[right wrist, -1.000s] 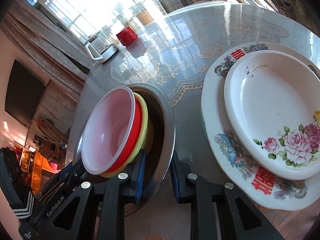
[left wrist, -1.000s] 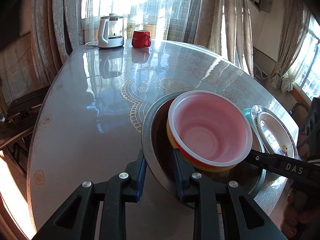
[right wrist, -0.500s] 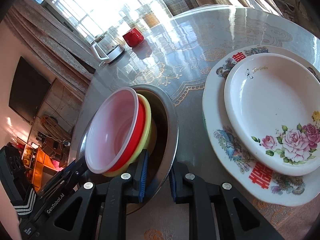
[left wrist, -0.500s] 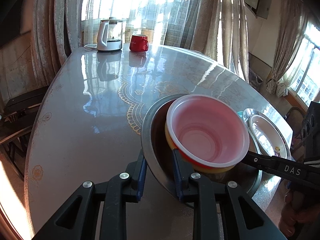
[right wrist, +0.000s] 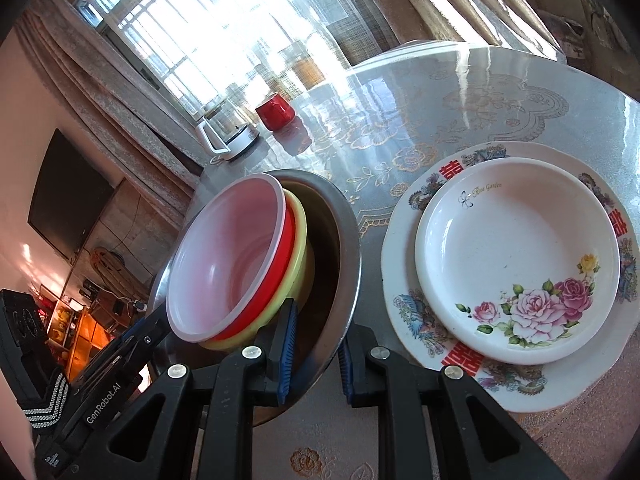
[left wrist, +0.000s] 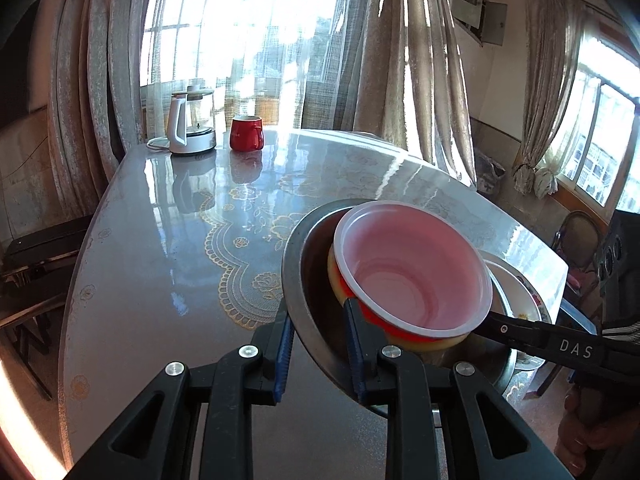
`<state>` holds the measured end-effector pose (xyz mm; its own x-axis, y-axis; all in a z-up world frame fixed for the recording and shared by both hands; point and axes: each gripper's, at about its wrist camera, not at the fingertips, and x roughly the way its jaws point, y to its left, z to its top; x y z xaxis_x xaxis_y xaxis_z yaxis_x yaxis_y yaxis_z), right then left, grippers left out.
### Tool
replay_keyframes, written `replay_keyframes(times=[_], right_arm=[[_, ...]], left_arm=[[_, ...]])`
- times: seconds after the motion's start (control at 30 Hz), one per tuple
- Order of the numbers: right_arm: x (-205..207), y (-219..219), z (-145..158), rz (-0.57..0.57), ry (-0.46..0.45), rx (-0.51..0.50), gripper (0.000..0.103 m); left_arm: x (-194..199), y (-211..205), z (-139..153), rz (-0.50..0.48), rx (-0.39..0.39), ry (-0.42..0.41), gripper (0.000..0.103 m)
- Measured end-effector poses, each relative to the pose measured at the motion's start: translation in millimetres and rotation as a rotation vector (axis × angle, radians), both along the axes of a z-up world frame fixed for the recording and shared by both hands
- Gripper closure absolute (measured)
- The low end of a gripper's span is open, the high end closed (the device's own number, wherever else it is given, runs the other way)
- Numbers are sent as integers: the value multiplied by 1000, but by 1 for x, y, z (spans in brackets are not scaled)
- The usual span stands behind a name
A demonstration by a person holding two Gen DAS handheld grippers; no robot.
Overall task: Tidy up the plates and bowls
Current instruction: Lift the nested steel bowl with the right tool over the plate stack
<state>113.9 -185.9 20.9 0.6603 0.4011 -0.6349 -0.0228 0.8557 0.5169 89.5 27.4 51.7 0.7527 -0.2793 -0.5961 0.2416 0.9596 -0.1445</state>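
Observation:
A large steel bowl (left wrist: 298, 252) (right wrist: 346, 248) holds nested plastic bowls: a translucent pink one (left wrist: 416, 272) (right wrist: 224, 256) on top, a red one (right wrist: 285, 252) and a yellow one (right wrist: 302, 248) beneath. My left gripper (left wrist: 318, 344) is shut on the steel bowl's near rim. My right gripper (right wrist: 314, 344) is shut on the opposite rim; its finger shows in the left wrist view (left wrist: 532, 330). The bowl stack is tilted and held above the table. A small white rose plate (right wrist: 516, 256) sits on a large patterned plate (right wrist: 404, 280) to the right.
A glass kettle (left wrist: 190, 126) (right wrist: 226, 128) and a red mug (left wrist: 246, 133) (right wrist: 275, 112) stand at the table's far edge (left wrist: 328, 132). The glossy table (left wrist: 160, 248) has a lace pattern. A chair (left wrist: 576, 236) stands at the right, curtains behind.
Both grippers have lifted the steel bowl with its stack upward off the table; the views show more of the room and the table lies lower. The grips are unchanged.

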Motion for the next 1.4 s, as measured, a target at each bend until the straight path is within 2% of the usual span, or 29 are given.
replay_keyframes(times=[0.6, 0.97, 1.4], right_arm=[[-35, -85, 25, -210, -68, -4, 84], [-41, -124, 15, -318, -54, -2, 84], [-36, -137, -5, -348, -11, 3, 84]], left_arm=[[22, -95, 26, -182, -17, -44, 78], [33, -139, 10, -258, -33, -16, 78], [41, -157, -19, -254, 4, 50, 78]])
